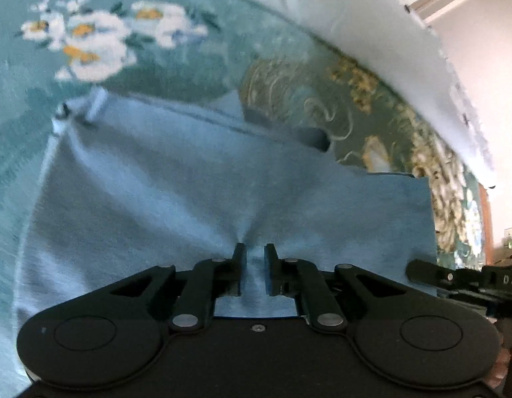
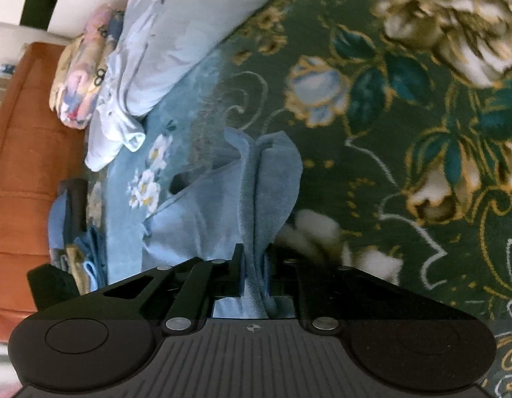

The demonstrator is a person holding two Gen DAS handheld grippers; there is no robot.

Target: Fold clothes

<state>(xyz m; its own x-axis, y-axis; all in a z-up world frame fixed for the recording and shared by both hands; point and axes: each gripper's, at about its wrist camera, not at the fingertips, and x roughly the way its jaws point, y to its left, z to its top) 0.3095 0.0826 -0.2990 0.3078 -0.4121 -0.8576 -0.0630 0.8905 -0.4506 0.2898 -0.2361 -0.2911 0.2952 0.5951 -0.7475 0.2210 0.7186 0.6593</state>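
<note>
left gripper (image 1: 255, 252) is clamped narrowly on the light blue knit garment (image 1: 189, 192) lying on the green floral carpet (image 1: 163, 66). right gripper (image 2: 256, 252) pinches a bunched fold of the same garment (image 2: 256, 179), raised off the carpet.

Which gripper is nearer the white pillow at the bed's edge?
Hard to say. The left gripper and right gripper both pinch the blue garment, both well short of the white pillow.

Soft, even daylight fills both fisheye views, with no hard shadows or glare. Motion blur smears the floral carpet (image 1: 90, 39) and the white bedding (image 1: 371, 33). Edges curve strongly and darken at the corners. The black gripper bodies nearest the lens stay sharp.
</note>
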